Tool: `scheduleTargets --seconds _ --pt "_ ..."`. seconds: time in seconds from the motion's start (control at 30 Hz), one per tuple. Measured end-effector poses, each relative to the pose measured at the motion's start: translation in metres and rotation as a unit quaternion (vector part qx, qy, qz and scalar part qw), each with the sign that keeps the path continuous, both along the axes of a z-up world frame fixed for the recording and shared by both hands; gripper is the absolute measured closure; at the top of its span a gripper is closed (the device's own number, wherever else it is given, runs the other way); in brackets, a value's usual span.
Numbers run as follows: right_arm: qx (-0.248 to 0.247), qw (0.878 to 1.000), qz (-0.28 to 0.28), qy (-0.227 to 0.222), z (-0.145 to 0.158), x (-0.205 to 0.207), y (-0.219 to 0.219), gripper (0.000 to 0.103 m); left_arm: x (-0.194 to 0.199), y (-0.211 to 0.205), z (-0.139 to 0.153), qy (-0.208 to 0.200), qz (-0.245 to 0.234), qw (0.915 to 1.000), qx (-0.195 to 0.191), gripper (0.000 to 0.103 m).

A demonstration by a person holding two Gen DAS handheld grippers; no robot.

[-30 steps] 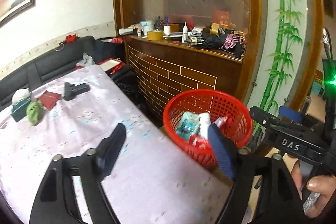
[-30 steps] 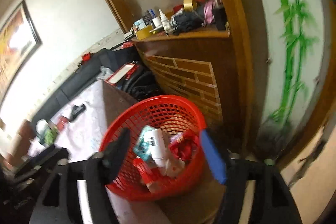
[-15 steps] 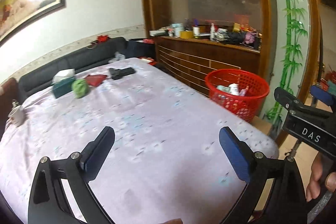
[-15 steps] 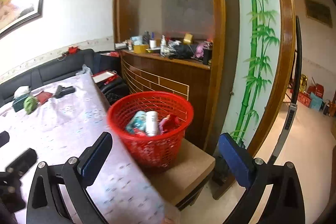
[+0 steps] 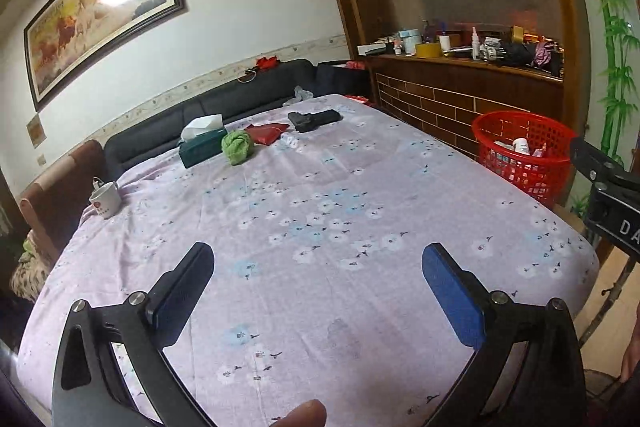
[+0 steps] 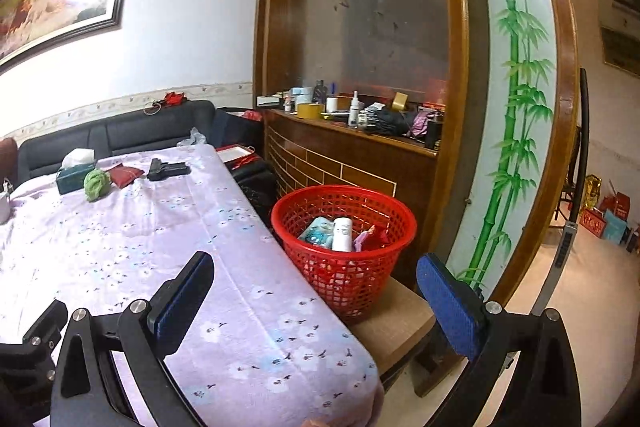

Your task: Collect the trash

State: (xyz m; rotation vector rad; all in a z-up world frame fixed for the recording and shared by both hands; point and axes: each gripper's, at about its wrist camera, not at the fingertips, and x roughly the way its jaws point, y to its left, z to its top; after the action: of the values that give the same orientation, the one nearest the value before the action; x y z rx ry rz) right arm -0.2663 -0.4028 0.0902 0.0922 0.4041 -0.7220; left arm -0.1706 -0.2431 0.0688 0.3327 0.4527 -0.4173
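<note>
A red mesh basket (image 6: 344, 227) stands on a low wooden stool beside the table and holds a white bottle (image 6: 342, 234), a teal packet and red wrappers. It also shows in the left wrist view (image 5: 524, 151). My left gripper (image 5: 316, 287) is open and empty above the table's near part. My right gripper (image 6: 312, 291) is open and empty, above the table's corner, in front of the basket. At the far end of the table lie a green crumpled cloth (image 5: 237, 146), a red pouch (image 5: 267, 133), a black gun-shaped object (image 5: 314, 119) and a green tissue box (image 5: 200, 147).
The table (image 5: 320, 227) has a lilac flowered cloth. A white mug (image 5: 105, 201) stands at its left edge. A dark sofa (image 5: 208, 107) runs behind it. A wooden counter (image 6: 352, 155) with bottles and tape stands behind the basket. Open floor (image 6: 568, 291) lies to the right.
Both grippers have pulled back from the basket and away from it. The basket now looks smaller and farther, and the left view has swung to take in the whole table.
</note>
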Motion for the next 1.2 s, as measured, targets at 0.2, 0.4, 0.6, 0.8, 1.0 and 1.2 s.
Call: scheduleTargets --seconds 0.2,0.4,0.6,0.8,1.0,1.2 --pt "0.002 1.0 -0.002 0.003 -0.003 0.0 -0.003 0.001 -0.003 0.0 -0.004 0.01 -0.038 0.9991 -0.018 0.0" --pt "0.009 1.0 -0.004 0.009 -0.01 0.0 -0.008 0.001 0.0 -0.001 -0.008 0.023 -0.036 0.9988 -0.022 0.0" --pt "0.013 1.0 -0.006 0.013 -0.015 0.002 -0.011 0.001 0.001 0.001 -0.009 0.024 -0.03 0.9991 -0.019 0.0" --pt "0.013 1.0 -0.001 0.015 -0.014 0.002 -0.008 0.001 0.002 0.003 -0.008 0.027 -0.029 0.999 -0.023 0.0" --pt "0.014 1.0 0.001 0.015 -0.014 0.002 -0.007 0.001 0.002 0.005 -0.008 0.026 -0.026 0.9991 -0.023 0.0" --pt "0.014 1.0 0.006 0.02 -0.015 0.005 -0.004 0.001 0.003 0.006 -0.008 0.026 -0.027 0.999 -0.024 0.0"
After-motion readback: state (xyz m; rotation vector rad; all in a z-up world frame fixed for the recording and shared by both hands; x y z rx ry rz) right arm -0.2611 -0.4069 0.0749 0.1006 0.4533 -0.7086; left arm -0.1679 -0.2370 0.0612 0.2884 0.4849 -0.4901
